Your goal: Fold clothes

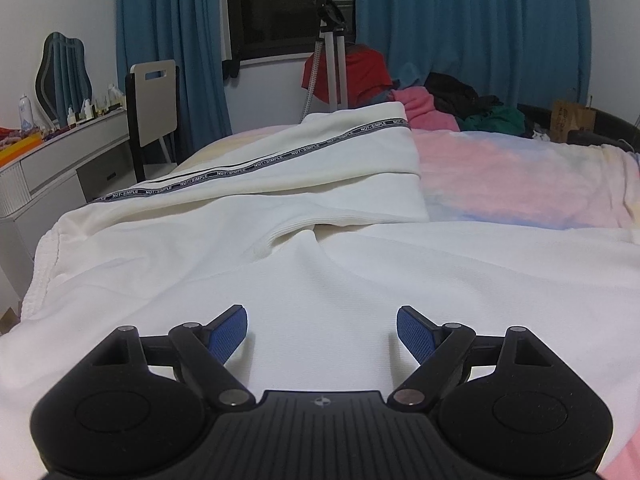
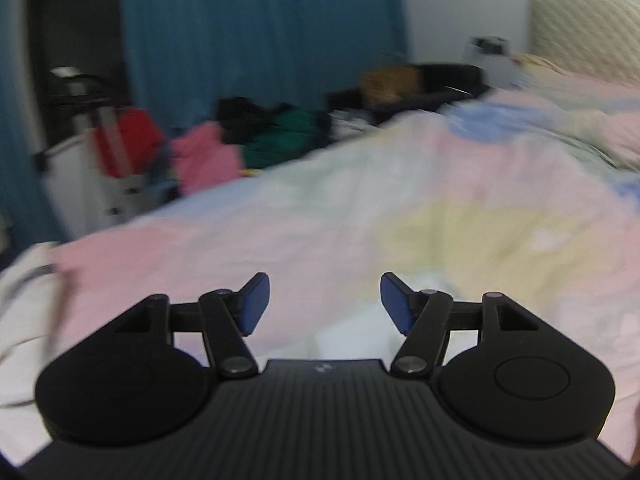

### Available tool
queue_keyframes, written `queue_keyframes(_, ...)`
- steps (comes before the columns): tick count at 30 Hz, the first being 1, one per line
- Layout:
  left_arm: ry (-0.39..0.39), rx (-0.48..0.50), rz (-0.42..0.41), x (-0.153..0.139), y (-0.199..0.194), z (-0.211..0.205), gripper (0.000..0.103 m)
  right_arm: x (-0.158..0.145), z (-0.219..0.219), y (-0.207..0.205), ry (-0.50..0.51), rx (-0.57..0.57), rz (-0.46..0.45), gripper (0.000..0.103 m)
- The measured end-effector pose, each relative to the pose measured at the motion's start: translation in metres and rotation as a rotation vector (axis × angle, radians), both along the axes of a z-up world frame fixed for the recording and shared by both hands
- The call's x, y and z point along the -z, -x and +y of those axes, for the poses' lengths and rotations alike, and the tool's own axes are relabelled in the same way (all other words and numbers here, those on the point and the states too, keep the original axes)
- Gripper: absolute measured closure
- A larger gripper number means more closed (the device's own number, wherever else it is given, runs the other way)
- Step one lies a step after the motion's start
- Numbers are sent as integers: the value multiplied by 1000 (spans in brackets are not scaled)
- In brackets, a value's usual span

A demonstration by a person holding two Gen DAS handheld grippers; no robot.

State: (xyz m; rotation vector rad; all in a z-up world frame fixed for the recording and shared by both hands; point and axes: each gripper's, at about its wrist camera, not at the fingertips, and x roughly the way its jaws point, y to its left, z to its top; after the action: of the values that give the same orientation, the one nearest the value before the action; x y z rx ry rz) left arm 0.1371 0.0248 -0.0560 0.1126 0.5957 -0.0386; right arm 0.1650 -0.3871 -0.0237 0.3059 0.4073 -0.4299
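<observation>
A white garment (image 1: 320, 248) with a dark lettered stripe (image 1: 256, 168) lies spread on the bed, its far part folded over the near part. My left gripper (image 1: 322, 320) is open and empty just above the near white cloth. In the blurred right wrist view, my right gripper (image 2: 325, 292) is open and empty over the pastel bedspread (image 2: 400, 220). An edge of the white garment (image 2: 24, 304) shows at the far left of that view.
The pastel bedspread (image 1: 520, 176) covers the bed to the right. A pile of pink, black and green clothes (image 1: 460, 108) lies at the far edge. A tripod (image 1: 332, 48), a chair (image 1: 154, 104) and a dresser (image 1: 60, 152) stand at left. Blue curtains (image 1: 460, 20) hang behind.
</observation>
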Motion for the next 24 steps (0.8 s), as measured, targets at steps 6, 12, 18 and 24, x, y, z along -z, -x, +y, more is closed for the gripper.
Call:
queue_keyframes(6, -16, 19, -18, -1, 14, -2, 19, -15, 76, 31, -71, -176, -53, 39)
queue_keyframes(12, -76, 49, -10, -4, 0, -18, 19, -4, 117, 34, -91, -220, -30, 39)
queue_keyframes(18, -137, 104, -45, -12, -75, -65, 19, 8, 106, 18, -122, -176, -27, 39)
queue_keyframes(24, -261, 129, -60, 11, -177, -133, 19, 31, 85, -1, -164, -101, -11, 39)
